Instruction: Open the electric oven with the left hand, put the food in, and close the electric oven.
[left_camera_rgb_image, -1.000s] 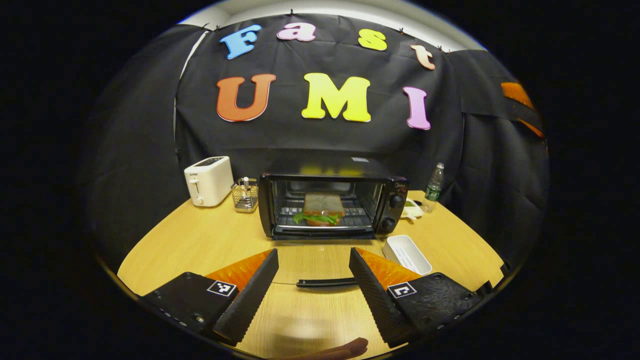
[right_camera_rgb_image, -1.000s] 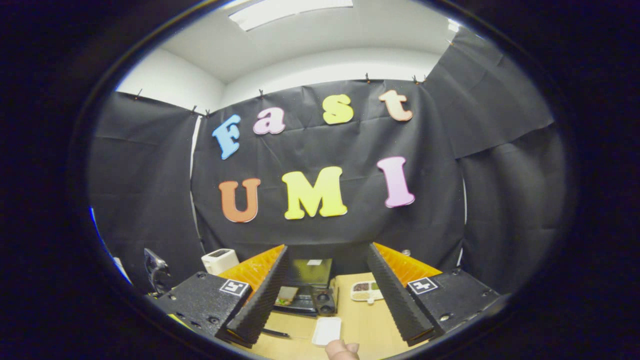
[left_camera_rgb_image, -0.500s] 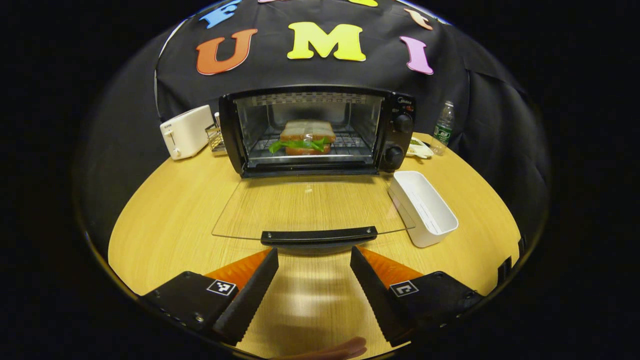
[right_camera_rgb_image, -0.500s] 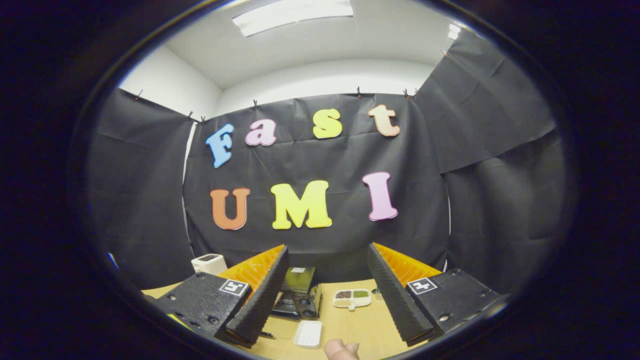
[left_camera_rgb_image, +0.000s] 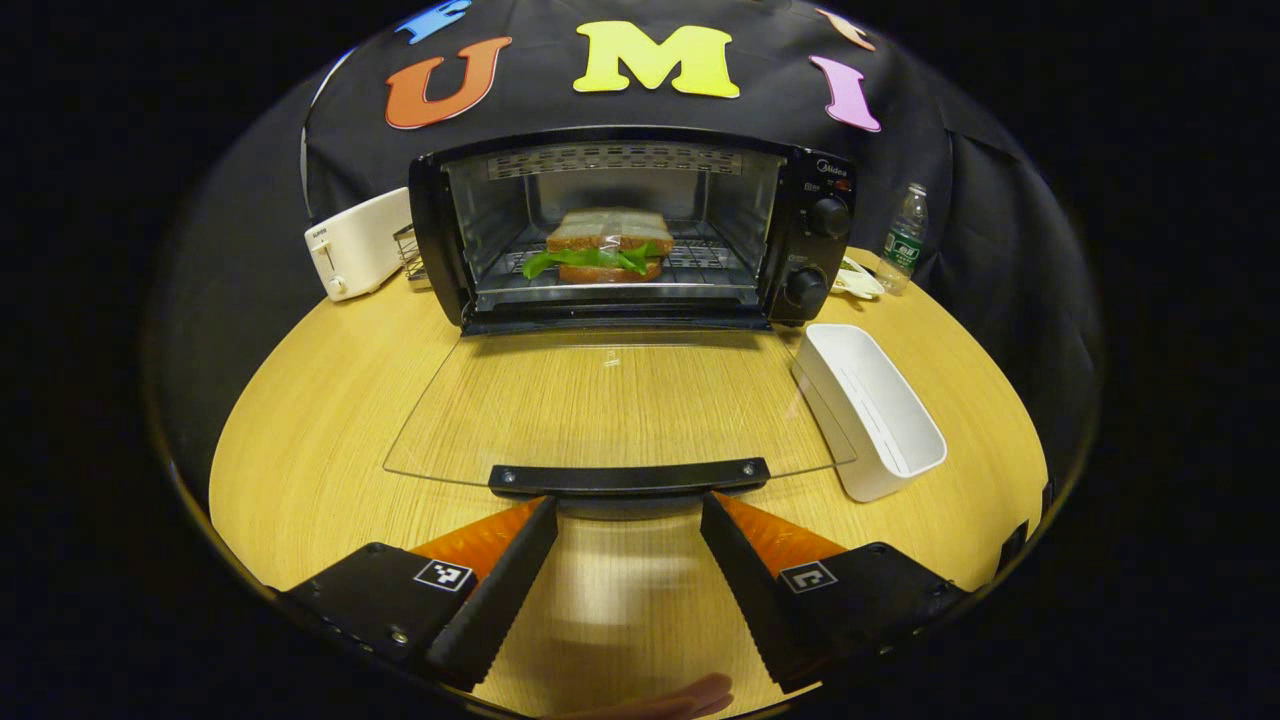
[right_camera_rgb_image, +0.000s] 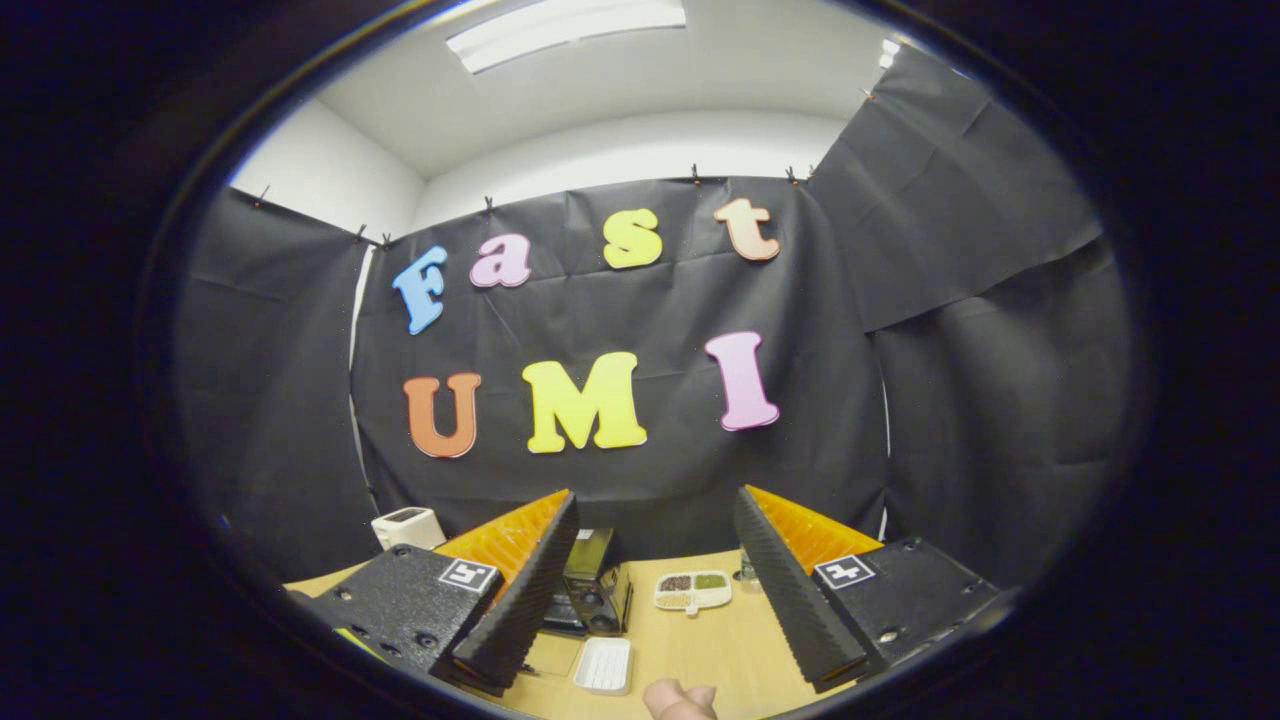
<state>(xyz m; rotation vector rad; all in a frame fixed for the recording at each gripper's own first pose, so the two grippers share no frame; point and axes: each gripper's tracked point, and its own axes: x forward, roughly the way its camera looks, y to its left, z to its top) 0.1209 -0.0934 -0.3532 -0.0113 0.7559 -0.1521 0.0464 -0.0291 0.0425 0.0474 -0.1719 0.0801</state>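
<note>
Oven door (left_camera_rgb_image: 615, 405) flat open, sandwich (left_camera_rgb_image: 603, 245) on rack; left gripper (left_camera_rgb_image: 628, 515) wide, empty, fingertips just short of door handle (left_camera_rgb_image: 628, 477). Right gripper (right_camera_rgb_image: 650, 510) wide, empty; oven (right_camera_rgb_image: 590, 590) half hidden behind its finger.

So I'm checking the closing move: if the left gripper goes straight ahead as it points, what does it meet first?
Most likely the black door handle of the open oven, just beyond the left gripper, whose jaws stand open; depth is unclear.

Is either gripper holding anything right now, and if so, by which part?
Nothing is held. The left gripper is open just short of the door handle; the right gripper is open in the air.
</note>
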